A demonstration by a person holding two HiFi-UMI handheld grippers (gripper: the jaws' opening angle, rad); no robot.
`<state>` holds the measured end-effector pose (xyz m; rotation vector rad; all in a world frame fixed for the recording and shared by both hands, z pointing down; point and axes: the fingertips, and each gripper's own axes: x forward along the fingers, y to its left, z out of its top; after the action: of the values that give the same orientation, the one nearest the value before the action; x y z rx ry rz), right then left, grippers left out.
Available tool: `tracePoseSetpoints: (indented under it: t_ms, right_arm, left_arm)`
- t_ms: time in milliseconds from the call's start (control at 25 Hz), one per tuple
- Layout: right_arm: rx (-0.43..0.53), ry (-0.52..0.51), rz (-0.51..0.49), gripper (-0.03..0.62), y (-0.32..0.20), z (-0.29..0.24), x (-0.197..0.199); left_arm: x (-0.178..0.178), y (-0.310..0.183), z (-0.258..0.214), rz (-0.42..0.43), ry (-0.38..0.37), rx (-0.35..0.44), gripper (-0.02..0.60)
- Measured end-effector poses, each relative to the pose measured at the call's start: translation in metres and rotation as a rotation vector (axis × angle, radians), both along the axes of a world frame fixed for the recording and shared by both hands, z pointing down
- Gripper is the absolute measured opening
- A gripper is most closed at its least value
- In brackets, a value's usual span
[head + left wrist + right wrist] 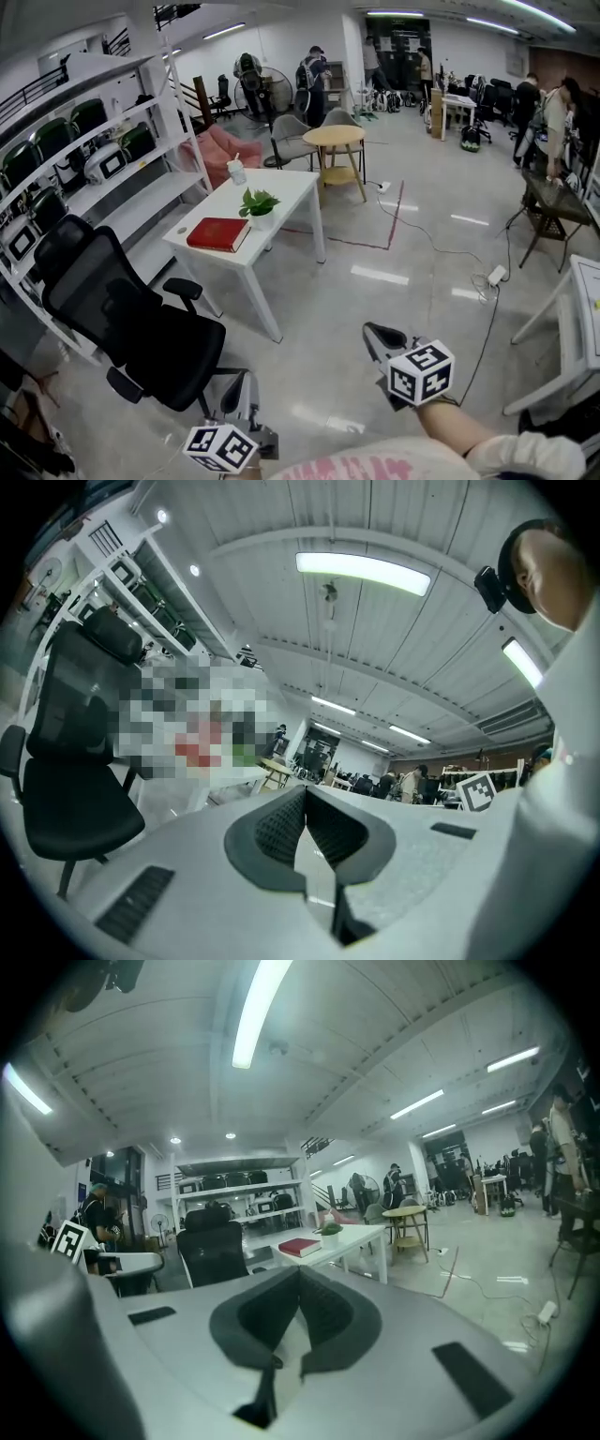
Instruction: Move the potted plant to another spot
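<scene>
Both grippers sit low in the head view, held out over the grey floor: the left gripper at the bottom edge beside a black office chair, the right gripper further right. The potted plant stands upright on a white counter, well apart from both grippers, with a red book lying just beside it and a cup near the far corner.

From the left gripper view, the left gripper has its jaws pressed together with nothing between them; the office chair stands at the left.

From the right gripper view, the right gripper is likewise closed and empty. Beyond it the potted plant stands on the counter next to the red book, with the office chair to their left.
</scene>
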<state>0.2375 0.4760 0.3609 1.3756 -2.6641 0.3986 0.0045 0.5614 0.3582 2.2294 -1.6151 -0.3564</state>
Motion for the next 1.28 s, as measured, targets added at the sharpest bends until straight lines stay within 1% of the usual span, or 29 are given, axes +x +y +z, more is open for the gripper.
tracePoseSetpoints:
  t_ms: [240, 360, 440, 520, 680, 800, 960, 1120, 1280]
  right_arm:
    - [-0.013, 0.019, 0.002, 0.006, -0.027, 0.006, -0.004]
    - [0.01, 0.056, -0.021, 0.006, -0.052, 0.009, -0.012]
    - [0.024, 0.085, -0.029, 0.006, -0.074, 0.011, -0.017]
    - [0.014, 0.1, -0.037, 0.006, -0.098, 0.014, -0.022]
    - [-0.009, 0.072, -0.06, 0.006, -0.154, 0.011, -0.032]
    - [-0.01, 0.059, -0.079, 0.006, -0.197, 0.005, -0.041]
    - [0.008, 0.06, -0.109, 0.006, -0.247, -0.003, -0.054]
    - [0.031, 0.065, -0.13, 0.006, -0.291, -0.007, -0.063]
    - [0.049, 0.069, -0.148, 0.006, -0.329, -0.01, -0.074]
  left_arm:
    - [-0.003, -0.029, 0.002, 0.026, 0.04, 0.016, 0.003]
    - [-0.008, -0.055, 0.001, 0.02, 0.046, 0.031, 0.003]
    - [-0.012, -0.075, 0.001, 0.01, 0.047, 0.033, 0.003]
    - [-0.016, -0.097, 0.003, 0.0, 0.051, 0.025, 0.003]
    - [-0.02, -0.149, 0.0, -0.001, 0.042, 0.017, 0.003]
    - [-0.024, -0.187, -0.007, -0.005, 0.026, 0.029, 0.003]
    - [-0.037, -0.232, -0.017, -0.039, 0.022, 0.058, 0.003]
    - [-0.045, -0.271, -0.017, -0.057, 0.02, 0.067, 0.003]
    - [-0.054, -0.303, -0.021, -0.074, 0.014, 0.092, 0.003]
